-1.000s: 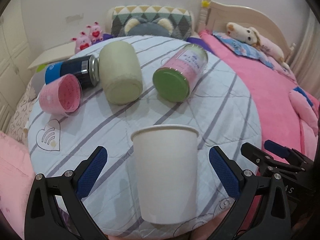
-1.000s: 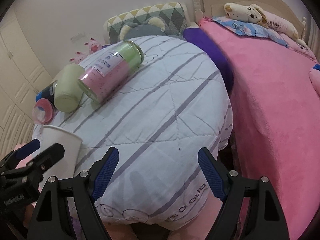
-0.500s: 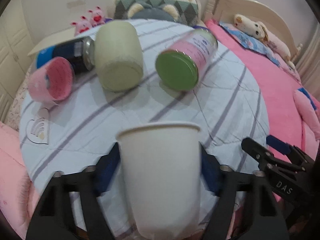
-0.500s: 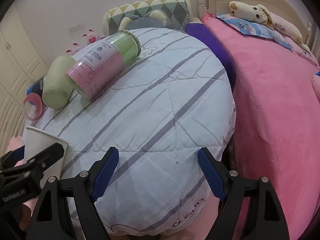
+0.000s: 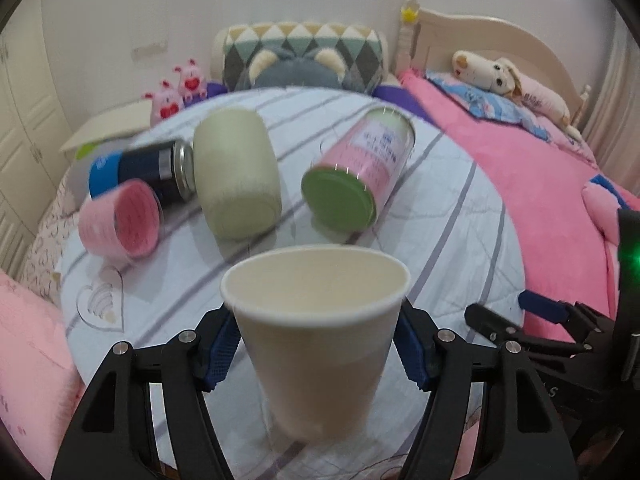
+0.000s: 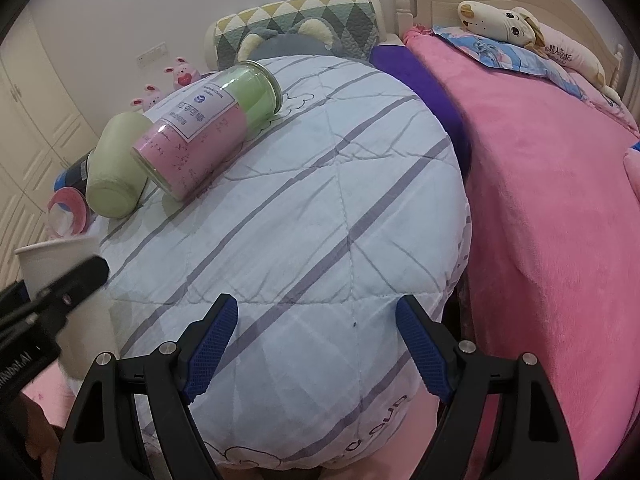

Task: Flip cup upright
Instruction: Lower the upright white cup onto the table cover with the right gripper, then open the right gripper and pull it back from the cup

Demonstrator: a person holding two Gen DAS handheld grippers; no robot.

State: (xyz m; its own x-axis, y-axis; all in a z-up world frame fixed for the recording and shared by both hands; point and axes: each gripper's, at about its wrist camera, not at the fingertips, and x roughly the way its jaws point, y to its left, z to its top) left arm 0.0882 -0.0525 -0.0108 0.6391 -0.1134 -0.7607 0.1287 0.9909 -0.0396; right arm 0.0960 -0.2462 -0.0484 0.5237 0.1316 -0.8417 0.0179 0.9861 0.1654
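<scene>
My left gripper [image 5: 316,354] is shut on a white paper cup [image 5: 316,344], its blue pads pressed on both sides. The cup is held mouth-up, tilted slightly towards me, above the near edge of the striped quilt-covered round table [image 5: 460,216]. The cup also shows in the right wrist view [image 6: 60,276] at the far left, behind the left gripper's finger. My right gripper [image 6: 318,350] is open and empty over the table's near edge, right of the cup.
Lying on the table: a pink cup [image 5: 120,220], a dark blue can [image 5: 140,168], a pale green cup [image 5: 236,176] and a pink and green jar [image 5: 360,176]. A pink bed [image 6: 552,184] is to the right. Cushions sit behind the table.
My left gripper closed on the paper cup and lifted it, tipping its mouth towards me. The right gripper stayed open and shifted slightly.
</scene>
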